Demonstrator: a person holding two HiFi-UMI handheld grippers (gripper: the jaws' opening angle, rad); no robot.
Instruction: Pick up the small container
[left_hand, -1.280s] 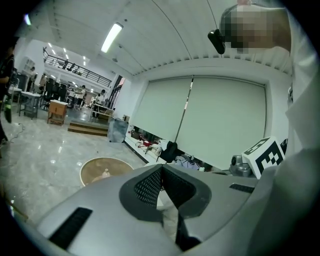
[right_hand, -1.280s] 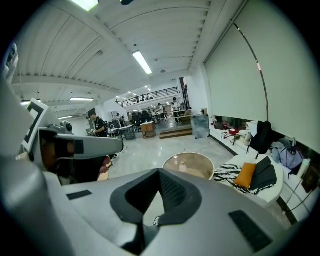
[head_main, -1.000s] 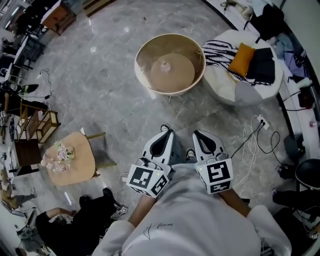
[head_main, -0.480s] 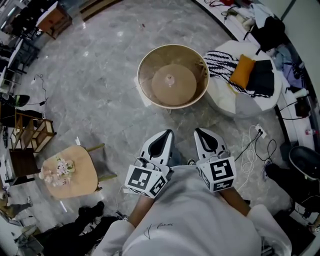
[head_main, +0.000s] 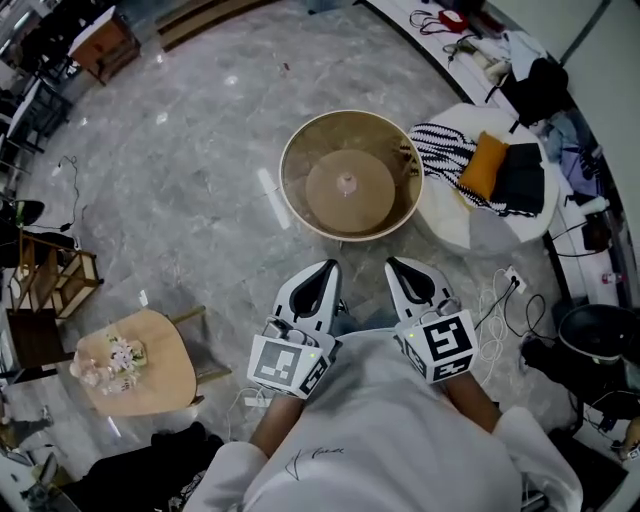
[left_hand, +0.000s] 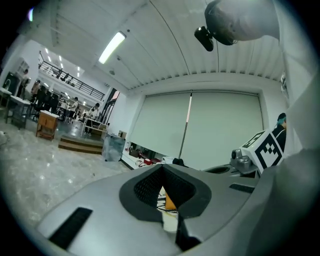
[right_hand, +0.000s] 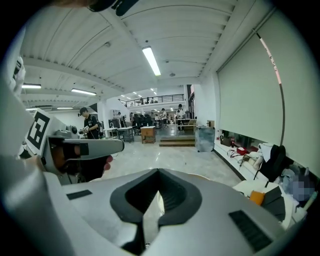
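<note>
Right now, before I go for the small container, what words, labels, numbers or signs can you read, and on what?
No text reads clearly in any view.
Shirt: small dark script mark, too small to read.
Left gripper cube and right gripper cube: black-and-white square markers, no letters or digits.
Small container: too small to show any label.

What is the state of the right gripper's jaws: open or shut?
Shut. The right gripper shows, in its own view, jaws meeting at the tips, with nothing held between them.
</note>
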